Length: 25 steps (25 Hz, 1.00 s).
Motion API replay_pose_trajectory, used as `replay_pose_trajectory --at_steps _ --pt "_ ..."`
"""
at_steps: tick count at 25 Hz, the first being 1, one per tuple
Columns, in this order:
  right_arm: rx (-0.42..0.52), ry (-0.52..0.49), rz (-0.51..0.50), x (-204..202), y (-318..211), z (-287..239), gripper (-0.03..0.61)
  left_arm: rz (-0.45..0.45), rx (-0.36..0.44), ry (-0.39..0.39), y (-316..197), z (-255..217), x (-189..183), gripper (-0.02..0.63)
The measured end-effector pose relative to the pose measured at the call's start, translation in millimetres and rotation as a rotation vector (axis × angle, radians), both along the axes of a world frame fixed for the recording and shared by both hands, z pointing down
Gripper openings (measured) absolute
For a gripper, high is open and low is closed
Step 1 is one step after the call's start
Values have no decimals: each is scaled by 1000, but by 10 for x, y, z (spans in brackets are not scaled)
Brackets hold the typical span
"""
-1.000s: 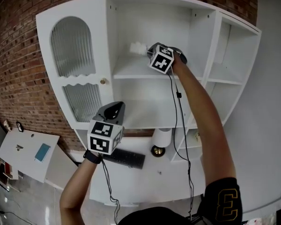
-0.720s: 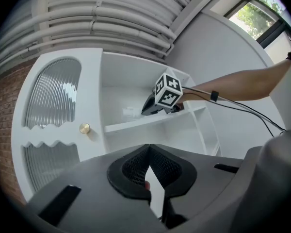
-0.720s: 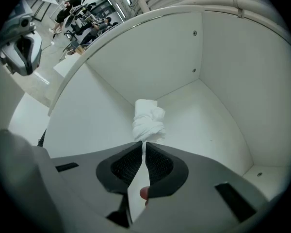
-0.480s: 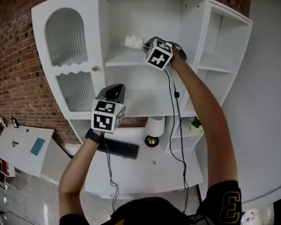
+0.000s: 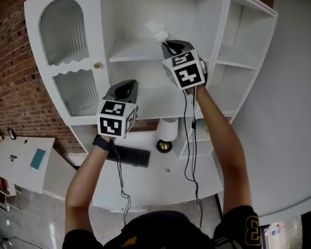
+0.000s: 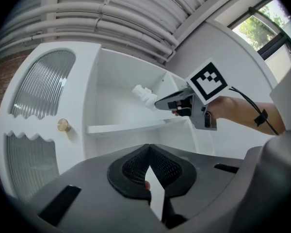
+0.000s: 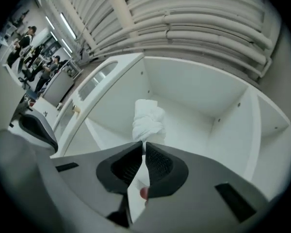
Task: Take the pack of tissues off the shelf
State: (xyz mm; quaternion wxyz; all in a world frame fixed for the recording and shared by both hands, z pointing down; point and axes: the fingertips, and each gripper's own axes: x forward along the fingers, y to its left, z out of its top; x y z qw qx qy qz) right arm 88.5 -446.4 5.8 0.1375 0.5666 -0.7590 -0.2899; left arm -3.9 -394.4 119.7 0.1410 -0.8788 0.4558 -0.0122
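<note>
My right gripper point(image 5: 166, 43) is clenched on the pack of tissues point(image 5: 156, 30), pinching its lower end. The pack sticks up past the jaw tips inside the white cabinet's point(image 5: 104, 14) open middle bay, above the shelf board point(image 5: 129, 51) and not touching it. My left gripper point(image 5: 126, 83) is closed on nothing and hangs lower, in front of the cabinet's bottom bay. On the cabinet's left side are ribbed-glass doors point(image 5: 65, 32) with a brass knob point(image 5: 97, 65). The bay's upright divider point(image 5: 216, 32) stands just right of my right gripper. Below the cabinet sit a lamp point(image 5: 167, 133) and a dark keyboard point(image 5: 128, 156).
</note>
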Motion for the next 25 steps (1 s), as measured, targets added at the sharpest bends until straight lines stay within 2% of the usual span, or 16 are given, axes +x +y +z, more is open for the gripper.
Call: replay_pose_trajectory --at_steps 5,9,12,16,25 --pt "71 -160 -36 -37 420 42 26 -2 16 59 78 -60 -46 17" --pt "69 -251 -104 -120 688 189 26 -19 27 99 161 -38 -131 17" --pt "61 -306 -149 -141 840 353 26 -66 67 103 238 2 -232 17" --pt "58 -324 -179 -174 967 625 26 -135 123 71 310 161 -311 17" --pt "-44 -376 -190 -199 960 1381 26 -167 57 117 285 666 -517 17"
